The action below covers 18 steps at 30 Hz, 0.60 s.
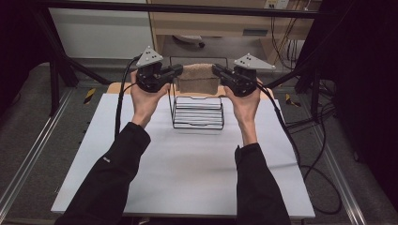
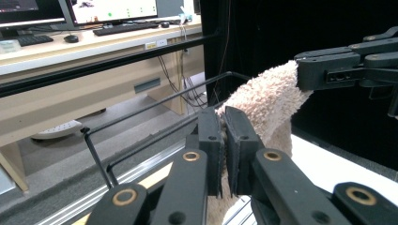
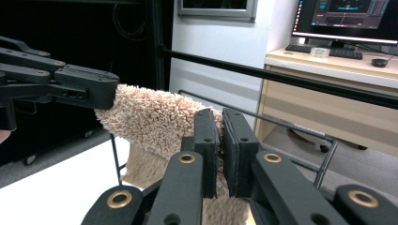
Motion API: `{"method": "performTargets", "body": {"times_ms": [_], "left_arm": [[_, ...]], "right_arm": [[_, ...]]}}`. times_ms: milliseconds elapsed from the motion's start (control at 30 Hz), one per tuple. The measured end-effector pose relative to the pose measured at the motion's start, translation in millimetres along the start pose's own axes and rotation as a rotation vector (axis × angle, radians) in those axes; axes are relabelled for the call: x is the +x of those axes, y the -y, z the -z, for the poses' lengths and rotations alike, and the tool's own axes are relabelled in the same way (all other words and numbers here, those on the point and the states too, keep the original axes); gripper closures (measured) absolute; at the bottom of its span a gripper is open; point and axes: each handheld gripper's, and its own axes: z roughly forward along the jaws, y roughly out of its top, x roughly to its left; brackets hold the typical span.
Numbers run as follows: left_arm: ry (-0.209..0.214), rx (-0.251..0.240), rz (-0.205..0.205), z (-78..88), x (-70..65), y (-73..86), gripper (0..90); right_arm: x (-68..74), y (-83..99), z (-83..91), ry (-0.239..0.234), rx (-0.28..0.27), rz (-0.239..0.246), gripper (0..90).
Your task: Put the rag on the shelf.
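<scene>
So both grippers have the towel point(image 1: 198, 77) stretched btwn them, one end each. Left gripper point(image 1: 177, 70) is clamped on the left end, right gripper point(image 1: 217, 70) on the right end, jaws basically shut w/ just fabric thickness in there on both. The towel's long axis runs straight left-right across the table, held up over the far top rail of the wire rack point(image 1: 197, 112), which sits mid-table on the white board point(image 1: 187, 178). Key thing imo: the towel hangs just above and slightly behind the rack, so the drape needs both hands coming down evenly. Neither hand's nearer, pretty symmetric tbh.
</scene>
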Motion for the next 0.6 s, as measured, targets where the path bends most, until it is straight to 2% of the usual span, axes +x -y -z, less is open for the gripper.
{"method": "performTargets", "body": {"times_ms": [100, 267, 600], "left_arm": [[0.004, 0.01, 0.0, 1.0, -1.8, 2.9, 85.5], [-0.013, 0.033, -0.013, 1.1, -7.0, 6.3, 84.7], [0.003, 0.06, -0.003, 4.9, -9.5, 10.4, 82.0]], "right_arm": [[1.0, 2.4, 2.5, -0.013, 0.011, -0.004, 84.7], [1.3, 5.6, 5.3, -0.03, 0.034, -0.007, 84.6], [2.8, 12.6, 8.6, -0.054, 0.074, 0.01, 84.5]]}}
